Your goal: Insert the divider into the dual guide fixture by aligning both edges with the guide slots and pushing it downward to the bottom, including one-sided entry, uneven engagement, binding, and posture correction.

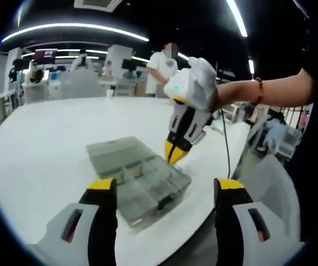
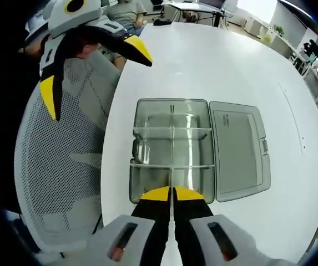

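Two tongs are at work over one clear plastic box; the right gripper (image 2: pixel 173 195) has its yellow tips pressed together, and a thin pale line shows between them — most likely the divider (image 2: pixel 173 206), though it is too thin to be sure; the tips sit right at the near edge of the box (image 2: pixel 172 149), pointing down into it; the box's long wall runs straight on from the tips, so the piece looks lined up with the middle slots; the open lid (image 2: pixel 239 149) lies flat just beside the box; the left gripper (image 1: pixel 164 185) has its jaws wide apart, holding nothing, near the box but not touching — the right one is closer; no words or labels can be read on the white table (image 2: pixel 214 66).
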The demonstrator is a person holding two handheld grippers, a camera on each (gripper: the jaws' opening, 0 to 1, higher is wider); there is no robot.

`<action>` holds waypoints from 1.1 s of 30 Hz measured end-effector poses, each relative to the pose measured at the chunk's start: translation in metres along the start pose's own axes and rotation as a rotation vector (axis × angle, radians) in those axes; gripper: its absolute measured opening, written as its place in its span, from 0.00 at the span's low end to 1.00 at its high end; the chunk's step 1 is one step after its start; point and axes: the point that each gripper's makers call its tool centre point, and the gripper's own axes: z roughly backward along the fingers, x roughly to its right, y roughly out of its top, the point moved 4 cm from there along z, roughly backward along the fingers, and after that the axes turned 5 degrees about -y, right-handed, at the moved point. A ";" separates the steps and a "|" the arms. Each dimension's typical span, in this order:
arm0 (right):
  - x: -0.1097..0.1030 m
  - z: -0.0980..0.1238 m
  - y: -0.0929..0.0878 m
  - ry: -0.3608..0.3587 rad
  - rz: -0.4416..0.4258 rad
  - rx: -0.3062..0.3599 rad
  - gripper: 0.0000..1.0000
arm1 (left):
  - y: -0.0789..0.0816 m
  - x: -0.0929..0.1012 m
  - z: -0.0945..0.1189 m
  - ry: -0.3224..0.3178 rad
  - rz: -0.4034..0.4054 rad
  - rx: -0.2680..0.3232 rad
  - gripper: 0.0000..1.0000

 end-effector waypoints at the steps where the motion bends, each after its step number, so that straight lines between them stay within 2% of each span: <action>1: 0.000 -0.001 -0.001 0.002 -0.002 -0.004 0.00 | -0.001 0.000 0.000 -0.002 0.001 -0.002 0.70; 13: -0.002 -0.011 -0.004 0.005 -0.007 -0.010 0.00 | -0.002 0.000 0.002 0.001 0.005 -0.008 0.70; 33: -0.002 -0.025 -0.010 -0.032 -0.020 -0.017 0.00 | -0.003 0.003 -0.002 -0.018 0.003 -0.028 0.70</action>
